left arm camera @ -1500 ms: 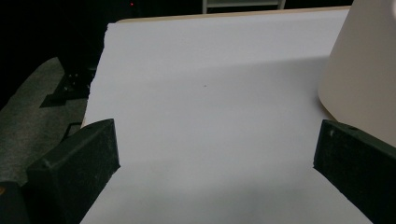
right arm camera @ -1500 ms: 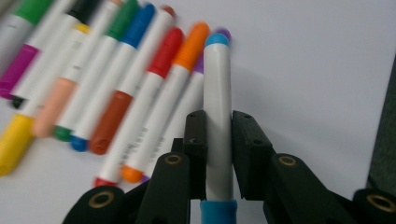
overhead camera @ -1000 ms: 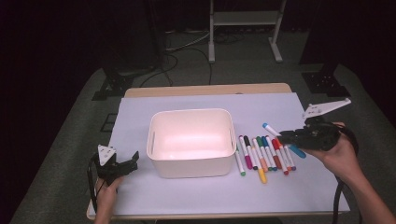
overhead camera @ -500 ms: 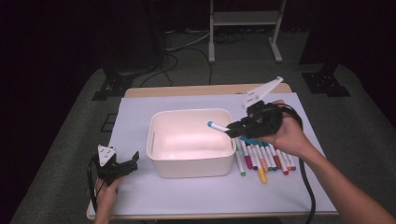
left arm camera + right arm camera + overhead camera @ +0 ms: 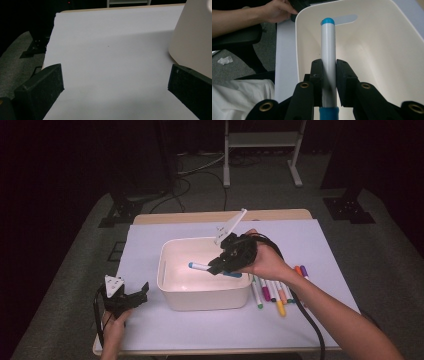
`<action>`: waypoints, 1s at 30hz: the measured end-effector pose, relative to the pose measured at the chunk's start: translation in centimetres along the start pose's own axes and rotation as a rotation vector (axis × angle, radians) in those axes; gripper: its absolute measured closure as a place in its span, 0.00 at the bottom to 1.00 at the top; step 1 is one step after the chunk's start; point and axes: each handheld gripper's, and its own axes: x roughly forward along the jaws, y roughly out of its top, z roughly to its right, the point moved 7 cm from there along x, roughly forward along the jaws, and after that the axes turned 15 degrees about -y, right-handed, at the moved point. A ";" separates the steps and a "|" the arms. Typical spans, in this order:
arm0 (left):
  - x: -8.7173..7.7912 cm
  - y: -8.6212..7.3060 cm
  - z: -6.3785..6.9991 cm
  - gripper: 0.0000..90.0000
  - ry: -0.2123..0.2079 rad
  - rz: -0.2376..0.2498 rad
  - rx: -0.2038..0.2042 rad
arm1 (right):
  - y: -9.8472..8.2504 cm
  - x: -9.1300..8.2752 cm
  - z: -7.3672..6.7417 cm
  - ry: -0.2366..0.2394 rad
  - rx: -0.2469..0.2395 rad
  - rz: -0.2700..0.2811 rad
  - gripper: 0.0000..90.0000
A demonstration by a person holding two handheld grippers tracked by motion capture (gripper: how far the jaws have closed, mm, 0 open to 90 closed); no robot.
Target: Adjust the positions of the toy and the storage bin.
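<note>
Drop-off step: right tongs (image 5: 216, 266) pinching the blue marker (image 5: 202, 266) over the white bin (image 5: 202, 295), just need to spread; left tongs (image 5: 135, 294) spread, idle on the table (image 5: 200, 330)

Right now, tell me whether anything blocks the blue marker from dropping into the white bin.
Nothing visible does. The right tool holds the blue marker above the open white bin, whose floor beneath looks bare.

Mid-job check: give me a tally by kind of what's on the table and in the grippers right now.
Bin: 1
Held marker, in the right gripper: 1
Loose markers: 7 showing; the arm covers part of the row
Grippers, counting the left gripper: 2
Total: 11
</note>
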 end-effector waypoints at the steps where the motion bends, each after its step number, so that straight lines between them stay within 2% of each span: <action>1: 0.0 0.0 0.0 0.00 0.000 0.001 -0.001 | 0.1 0.5 -0.1 0.012 -0.004 -0.002 0.84; 5: 0.0 0.0 0.0 0.00 0.000 0.001 -0.002 | 0.2 2.9 -0.3 0.035 -0.027 -0.021 0.84; 8: 0.0 0.0 0.0 0.00 0.001 0.001 0.001 | 0.2 3.6 -0.4 0.049 -0.028 -0.028 0.84; 9: 0.0 0.0 -0.1 0.00 0.002 0.001 -0.002 | 0.2 4.4 -0.4 0.049 -0.043 -0.046 0.84; 15: 0.0 0.0 0.0 0.00 0.001 0.003 -0.004 | -0.1 6.3 -0.7 0.071 -0.059 -0.085 0.84; 24: 0.0 0.0 -0.1 0.00 0.002 0.004 -0.007 | -0.7 8.3 -1.2 0.101 -0.079 -0.141 0.84; 25: 0.0 0.0 -0.1 0.00 0.003 0.004 -0.004 | -0.9 8.8 -1.4 0.116 -0.075 -0.167 0.84; 30: 0.0 0.0 -0.1 0.00 0.002 0.006 -0.005 | -1.3 9.5 -1.6 0.128 -0.087 -0.198 0.84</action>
